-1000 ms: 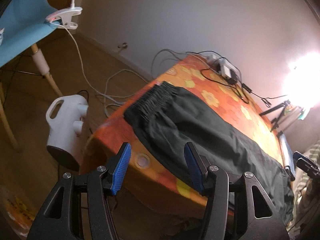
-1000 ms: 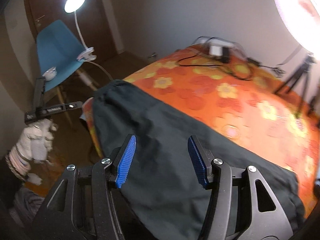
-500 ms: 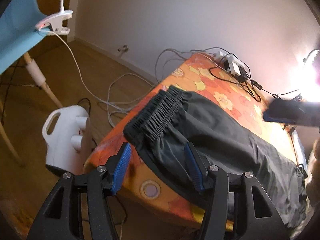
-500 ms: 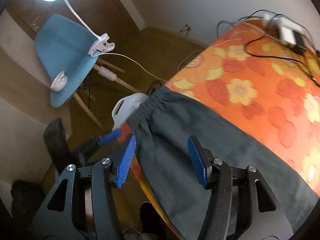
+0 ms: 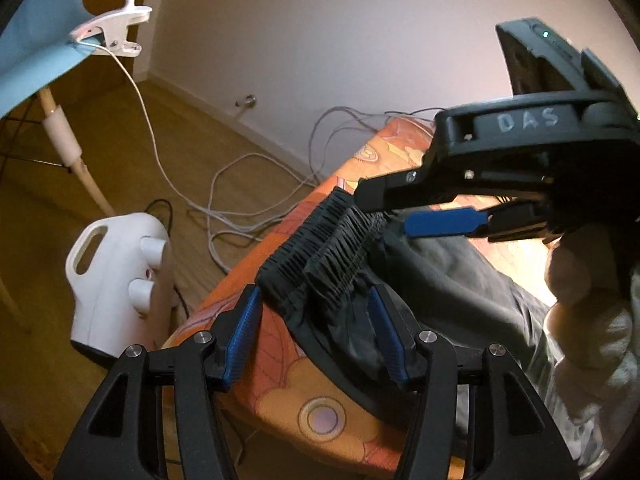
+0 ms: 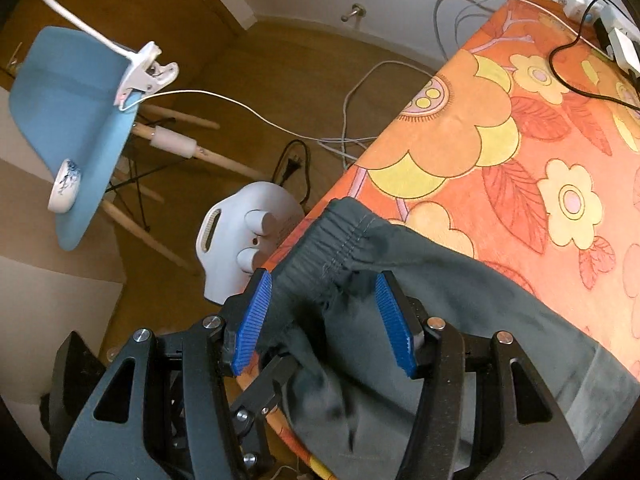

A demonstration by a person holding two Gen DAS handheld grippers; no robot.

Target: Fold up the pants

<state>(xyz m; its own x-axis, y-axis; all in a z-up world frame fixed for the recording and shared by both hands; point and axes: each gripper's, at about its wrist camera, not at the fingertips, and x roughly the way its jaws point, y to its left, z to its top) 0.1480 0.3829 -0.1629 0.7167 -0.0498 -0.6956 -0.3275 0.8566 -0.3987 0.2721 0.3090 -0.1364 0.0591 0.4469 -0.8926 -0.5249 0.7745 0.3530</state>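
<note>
Approach is the step in hand: we bring both grippers to the waistband (image 5: 328, 248) end of the pants (image 6: 460, 312), which lie along the table (image 6: 500, 128), and nothing is gripped yet. Left gripper (image 5: 316, 336) and right gripper (image 6: 326, 316) both stand open, each with waistband cloth between its pads, none visibly pinched. Next, we judge, each must settle onto a corner and close.

Both wrist views angled down, close, sharing pants (image 5: 420, 280) waistband (image 6: 336, 240)
</note>
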